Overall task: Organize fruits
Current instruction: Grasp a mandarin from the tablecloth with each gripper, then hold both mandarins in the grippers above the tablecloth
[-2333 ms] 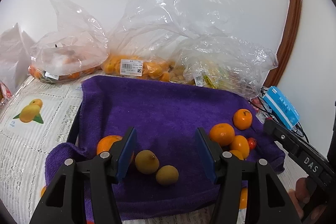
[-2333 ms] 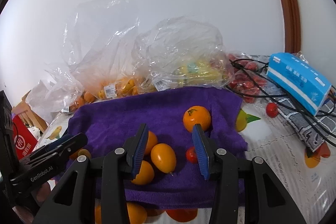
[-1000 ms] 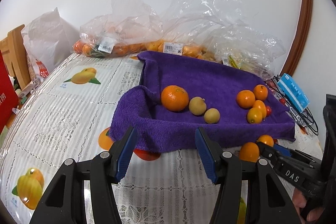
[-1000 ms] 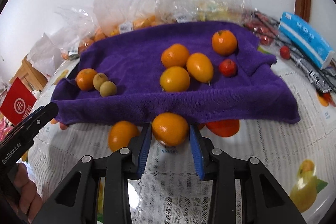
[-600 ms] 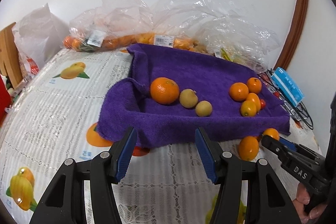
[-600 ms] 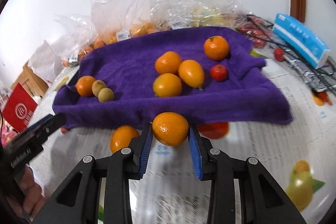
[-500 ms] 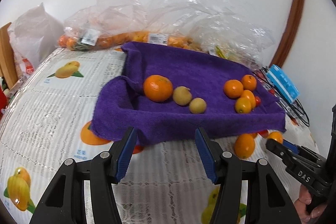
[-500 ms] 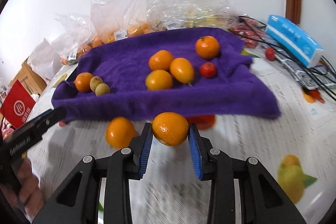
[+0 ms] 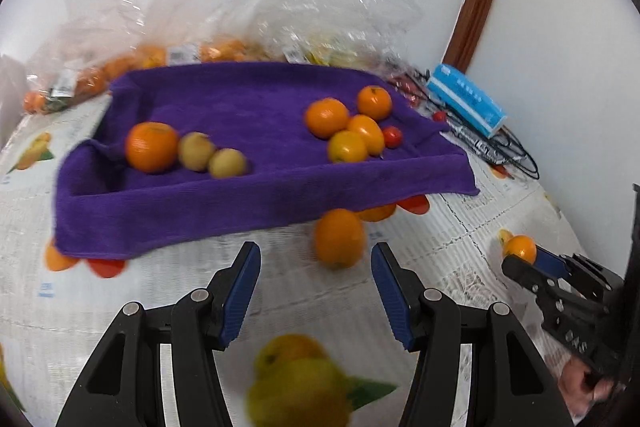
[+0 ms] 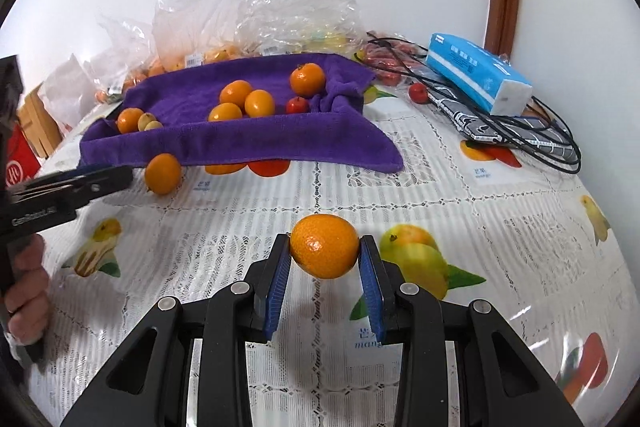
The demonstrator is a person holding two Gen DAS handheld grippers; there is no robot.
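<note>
My right gripper [image 10: 324, 259] is shut on an orange mandarin [image 10: 324, 245] and holds it above the printed tablecloth, well in front of the purple towel [image 10: 224, 143]; it also shows in the left wrist view [image 9: 520, 251]. My left gripper [image 9: 316, 263] is open and empty, just short of a loose orange fruit [image 9: 339, 238] lying on the table at the towel's [image 9: 240, 195] front edge. On the towel lie an orange [image 9: 151, 146] with two small yellow-brown fruits [image 9: 212, 157] at the left, and several orange fruits [image 9: 348, 131] with a small red one [image 9: 392, 137] at the right.
Clear plastic bags of fruit [image 9: 224, 39] stand behind the towel against the wall. A blue tissue pack [image 10: 478, 77], black cables [image 10: 520, 131] and a loose red fruit [image 10: 418, 91] lie at the right. A red box [image 10: 16, 155] is at the far left.
My right gripper has pulled back from the towel with the mandarin in it. My left gripper has swung right and now faces the loose orange fruit on the table.
</note>
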